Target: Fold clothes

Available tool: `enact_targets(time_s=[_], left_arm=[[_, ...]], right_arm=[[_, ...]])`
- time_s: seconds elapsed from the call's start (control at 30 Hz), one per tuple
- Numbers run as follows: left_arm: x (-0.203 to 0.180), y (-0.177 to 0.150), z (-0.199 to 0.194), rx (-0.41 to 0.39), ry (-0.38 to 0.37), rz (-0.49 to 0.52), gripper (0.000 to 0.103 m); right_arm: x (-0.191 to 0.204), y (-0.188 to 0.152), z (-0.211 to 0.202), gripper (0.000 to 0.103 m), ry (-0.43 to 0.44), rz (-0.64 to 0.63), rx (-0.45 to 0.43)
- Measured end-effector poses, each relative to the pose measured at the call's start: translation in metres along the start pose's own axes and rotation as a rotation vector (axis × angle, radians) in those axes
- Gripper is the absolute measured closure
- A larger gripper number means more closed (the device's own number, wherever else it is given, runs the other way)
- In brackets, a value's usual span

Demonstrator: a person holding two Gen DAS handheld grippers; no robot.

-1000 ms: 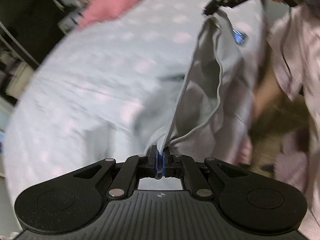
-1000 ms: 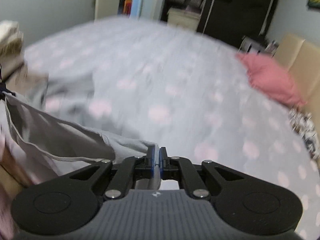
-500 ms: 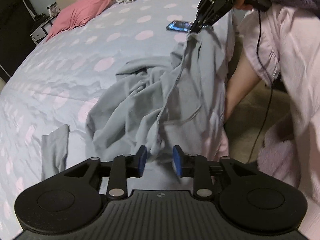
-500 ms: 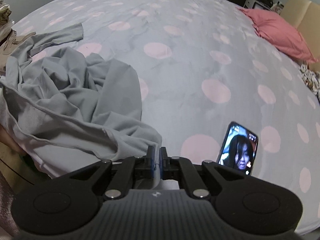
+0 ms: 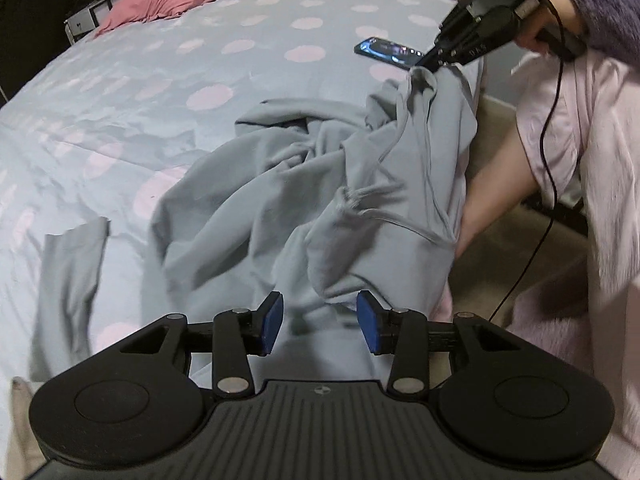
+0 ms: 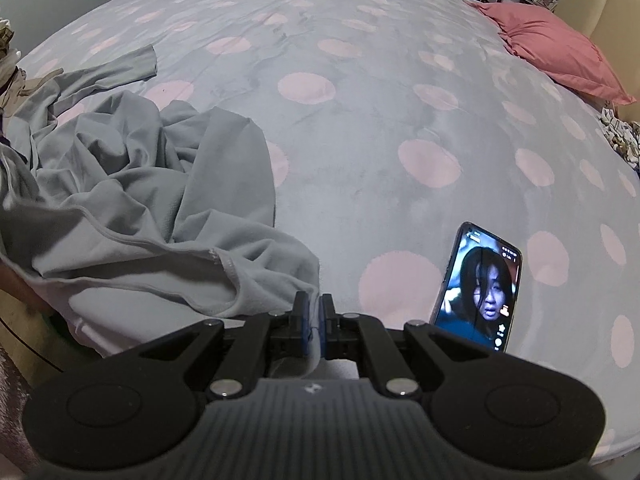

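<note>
We see the grey garment (image 5: 288, 184) lying crumpled in a heap near the edge of the bed (image 5: 168, 64), one sleeve stretched flat to the side and part of the cloth hanging over the edge. No neat fold shows anywhere, so by our judgement the spreading and folding are all left to do. Our right gripper (image 6: 314, 316) is pinched closed on an edge of the cloth; our left gripper (image 5: 319, 322) stands wide apart with nothing between its pads, just above the cloth. A phone (image 6: 478, 286) lies beside the heap. We cannot make out the collar or hem in the bunched folds.
</note>
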State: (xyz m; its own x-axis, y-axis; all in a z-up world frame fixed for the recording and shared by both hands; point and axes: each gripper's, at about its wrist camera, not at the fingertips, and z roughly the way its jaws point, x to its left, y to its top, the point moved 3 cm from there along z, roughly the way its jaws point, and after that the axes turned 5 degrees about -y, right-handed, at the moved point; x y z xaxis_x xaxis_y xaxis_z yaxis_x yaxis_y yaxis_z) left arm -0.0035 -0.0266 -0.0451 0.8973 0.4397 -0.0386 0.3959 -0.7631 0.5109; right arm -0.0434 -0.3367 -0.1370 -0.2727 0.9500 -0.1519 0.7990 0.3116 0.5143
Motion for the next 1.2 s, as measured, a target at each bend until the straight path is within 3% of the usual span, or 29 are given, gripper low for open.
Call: enact_targets(time_s=[0.53,0.63,0.87,0.93,1.03,1.2], left_arm=[[-0.028,0.010,0.033,0.013,-0.109,0.068,0.065],[-0.024,0.009,0.036,0.023,-0.155,0.010,0.078],[-0.012,0.005,0.030,0.001,-0.250,-0.121,0.080],[-0.009,0.006,0.024,-0.024,-0.257,-0.147,0.101],[-0.004,0.008,0.016,-0.060,-0.266,-0.185,0.103],[0.000,0.006,-0.010,-0.076,-0.185,-0.172,0.103]], right_arm=[[-0.001,-0.013,-0.004,0.096,0.001,0.008,0.001],[0.000,-0.013,-0.004,0.096,0.000,0.007,-0.001],[0.002,-0.011,-0.005,0.096,-0.005,-0.001,-0.007],[0.002,-0.011,-0.006,0.096,-0.007,0.000,-0.011],[0.002,-0.010,-0.009,0.096,-0.012,0.000,-0.023],[0.000,-0.010,-0.011,0.096,-0.017,0.006,-0.031]])
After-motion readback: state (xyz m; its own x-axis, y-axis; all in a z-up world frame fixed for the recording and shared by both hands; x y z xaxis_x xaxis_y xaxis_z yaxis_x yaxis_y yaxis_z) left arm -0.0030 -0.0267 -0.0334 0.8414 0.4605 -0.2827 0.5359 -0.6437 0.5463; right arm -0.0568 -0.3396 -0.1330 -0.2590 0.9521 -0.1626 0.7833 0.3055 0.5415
